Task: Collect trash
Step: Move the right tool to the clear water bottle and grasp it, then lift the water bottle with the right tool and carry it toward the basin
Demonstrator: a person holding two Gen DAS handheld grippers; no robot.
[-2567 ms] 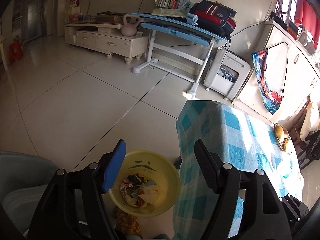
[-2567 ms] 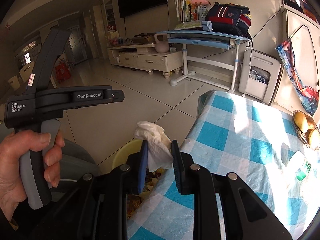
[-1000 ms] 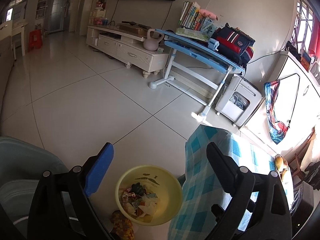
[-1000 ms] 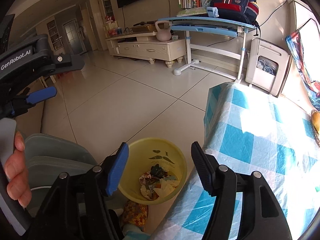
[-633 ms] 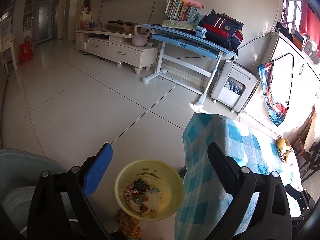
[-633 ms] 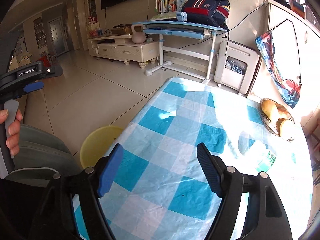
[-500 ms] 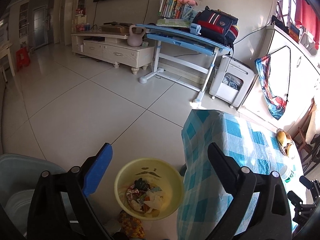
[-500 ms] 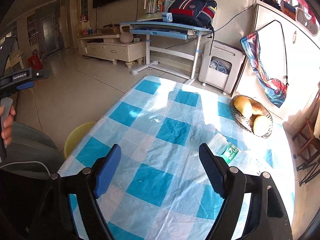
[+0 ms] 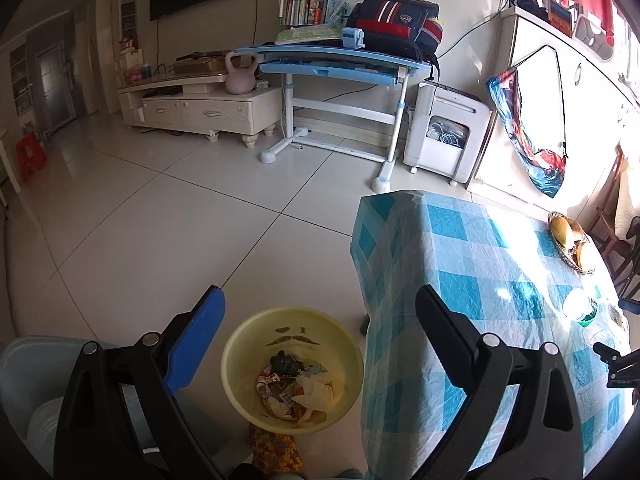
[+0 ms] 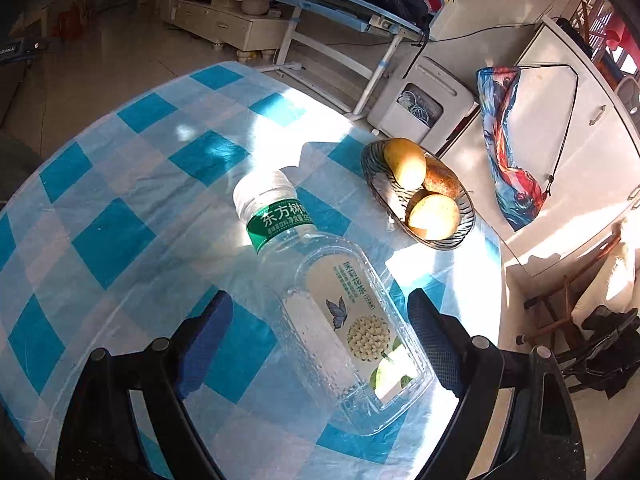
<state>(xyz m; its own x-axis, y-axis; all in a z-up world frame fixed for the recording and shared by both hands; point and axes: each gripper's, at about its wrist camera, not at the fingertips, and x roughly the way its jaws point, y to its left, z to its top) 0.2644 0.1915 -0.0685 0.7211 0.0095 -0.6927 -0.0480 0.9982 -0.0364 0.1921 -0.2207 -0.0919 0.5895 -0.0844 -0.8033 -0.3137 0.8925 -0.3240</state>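
On the checked worktop (image 10: 120,208), nearest the right gripper (image 10: 320,344): one empty clear plastic bottle (image 10: 320,300), lying on its side, base toward the camera, white cap (image 10: 262,192) pointing away, green neck band and flowered label facing up. It lies between the jaws, which have just been opening and stand wide apart, neither pad touching it. Step in hand, by judgement: grasp the bottle for disposal. To do it well, lower the jaws until they straddle the broad labelled body rather than the tapering neck, centre it, then close gently; thin plastic will likely buckle or squirt out under a hard squeeze, and a round body may roll on the smooth cloth. Just beyond the cap: a wire basket (image 10: 380,188) holding fruit, to be kept clear of. On the floor beside the worktop, under the left gripper (image 9: 316,320), jaws apart and empty: a yellow bin (image 9: 240,364) with wrappers and tissue inside, the likely destination. Farther off: blue desk (image 9: 332,60), low white cabinet (image 9: 200,112).
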